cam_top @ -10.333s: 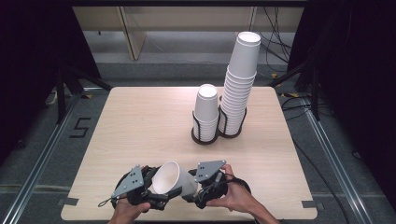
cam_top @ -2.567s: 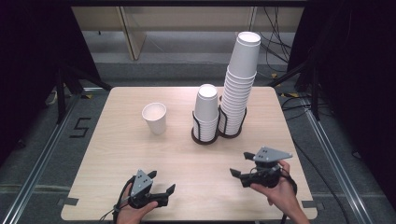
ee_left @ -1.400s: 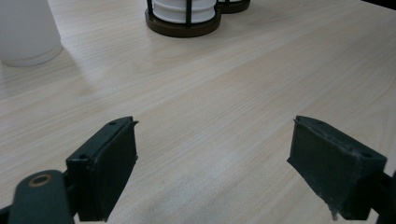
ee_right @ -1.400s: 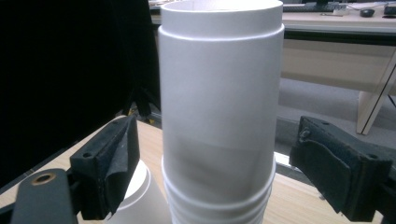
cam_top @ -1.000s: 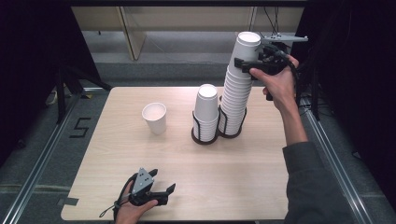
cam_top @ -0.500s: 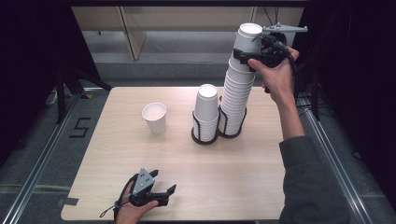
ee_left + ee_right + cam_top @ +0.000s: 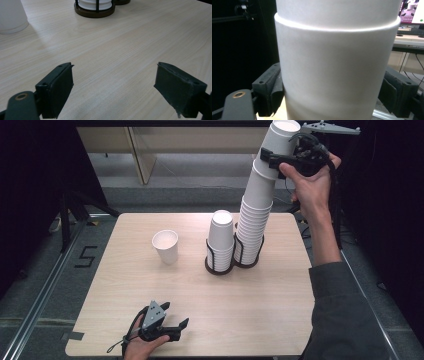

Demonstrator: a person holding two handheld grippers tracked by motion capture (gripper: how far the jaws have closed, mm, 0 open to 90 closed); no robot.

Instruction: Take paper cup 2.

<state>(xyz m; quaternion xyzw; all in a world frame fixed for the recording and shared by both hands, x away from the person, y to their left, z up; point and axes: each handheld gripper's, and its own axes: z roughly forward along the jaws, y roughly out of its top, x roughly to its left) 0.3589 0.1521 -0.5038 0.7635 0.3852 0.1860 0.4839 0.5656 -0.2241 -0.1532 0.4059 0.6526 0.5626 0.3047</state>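
A tall stack of white paper cups (image 7: 251,222) stands in a black wire holder at the table's back right. My right gripper (image 7: 277,158) is raised at the stack's top, shut on the top cups (image 7: 279,140), which lean up and to the right. In the right gripper view a white cup wall (image 7: 334,65) sits between both pads, with my right gripper (image 7: 332,95) closed on it. A shorter stack (image 7: 221,237) sits in the adjoining holder (image 7: 95,11). A single cup (image 7: 165,245) (image 7: 11,15) stands alone at back left. My left gripper (image 7: 176,315) (image 7: 113,82) rests open near the front edge, holding nothing.
The light wooden table (image 7: 285,295) has bare room across its middle and front. A person's right forearm (image 7: 325,245) reaches up along the table's right side. Grey floor with a metal rail and a "5" marking (image 7: 85,256) lies to the left.
My right gripper rose from the table's front right to the tall stack's top and closed on it. Over the last half second the top cups moved up and right. The left gripper stayed put.
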